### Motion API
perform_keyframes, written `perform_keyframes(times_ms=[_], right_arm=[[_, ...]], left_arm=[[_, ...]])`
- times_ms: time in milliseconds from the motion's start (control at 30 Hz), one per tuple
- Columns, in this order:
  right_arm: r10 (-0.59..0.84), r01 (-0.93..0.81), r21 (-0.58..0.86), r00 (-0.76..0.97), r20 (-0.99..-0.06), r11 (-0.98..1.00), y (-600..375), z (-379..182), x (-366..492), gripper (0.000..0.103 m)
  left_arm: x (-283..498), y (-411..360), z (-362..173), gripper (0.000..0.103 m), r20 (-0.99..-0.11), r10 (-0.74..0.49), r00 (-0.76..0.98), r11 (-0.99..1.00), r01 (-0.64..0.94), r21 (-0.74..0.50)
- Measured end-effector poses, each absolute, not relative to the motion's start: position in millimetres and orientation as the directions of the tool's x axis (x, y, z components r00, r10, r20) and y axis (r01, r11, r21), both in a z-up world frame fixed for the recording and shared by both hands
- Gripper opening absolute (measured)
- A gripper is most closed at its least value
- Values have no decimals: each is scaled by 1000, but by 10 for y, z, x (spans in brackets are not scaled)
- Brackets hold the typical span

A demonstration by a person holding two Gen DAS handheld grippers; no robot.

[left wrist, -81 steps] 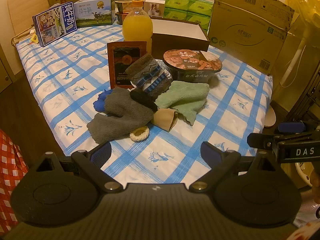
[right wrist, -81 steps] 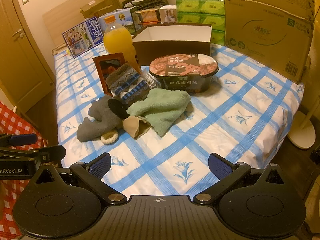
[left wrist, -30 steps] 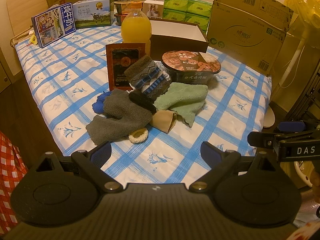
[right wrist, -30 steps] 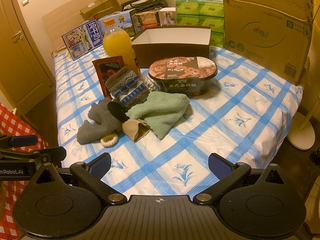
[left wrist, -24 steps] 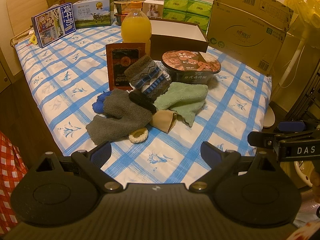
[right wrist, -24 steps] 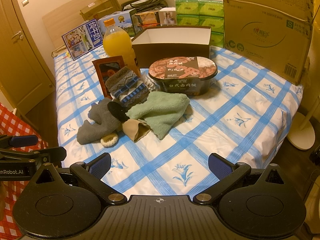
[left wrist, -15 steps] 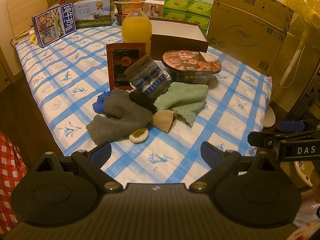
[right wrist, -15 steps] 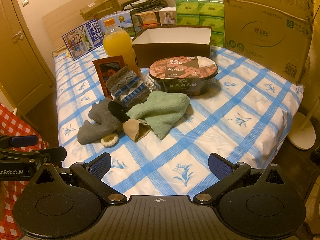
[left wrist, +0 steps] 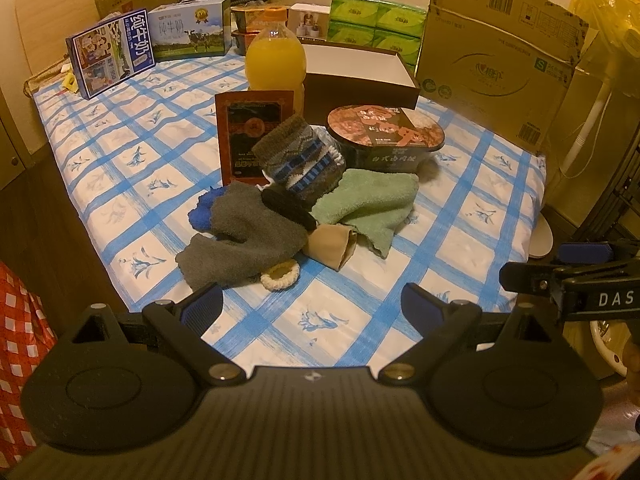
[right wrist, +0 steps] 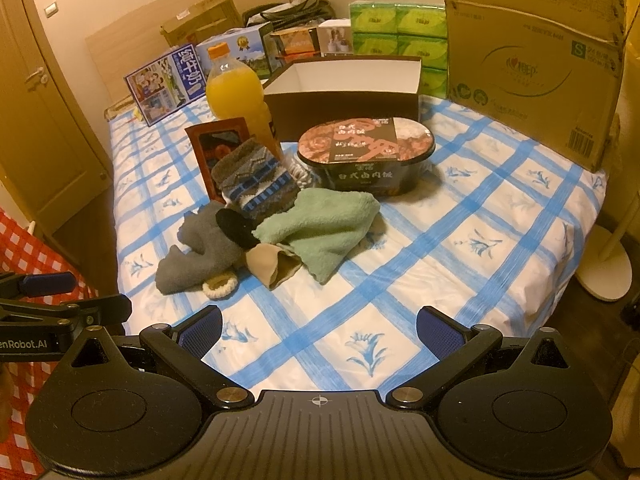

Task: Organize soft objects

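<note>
Lengthwise, grey sock [left wrist: 244,244] toward near-left

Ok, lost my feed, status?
Both hand-held grippers open: left, right. Sock pile untouched. Noodle bowl between pile and open box.

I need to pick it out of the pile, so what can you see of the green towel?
The green towel is a pale green, fluffy terry cloth, loosely folded and rumpled, lying flat on the checked sheet. It sits before the noodle bowl, beside the patterned sock, one corner draped over the beige sock. Neither tongs touch it.
</note>
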State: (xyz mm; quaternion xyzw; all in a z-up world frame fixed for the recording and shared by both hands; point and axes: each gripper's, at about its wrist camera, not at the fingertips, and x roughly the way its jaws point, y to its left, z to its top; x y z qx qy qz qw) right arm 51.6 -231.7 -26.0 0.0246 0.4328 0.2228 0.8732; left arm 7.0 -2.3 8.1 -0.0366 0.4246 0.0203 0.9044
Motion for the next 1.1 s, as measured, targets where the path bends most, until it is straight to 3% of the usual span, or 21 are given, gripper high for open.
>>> perform_keyframes(times_ms=[1100], right_arm=[[485,-373,313,625,-611,874,-2409,-313,874,103]], left_arm=[[302,230,-68,95,-740,39,672,995,-96,-34]])
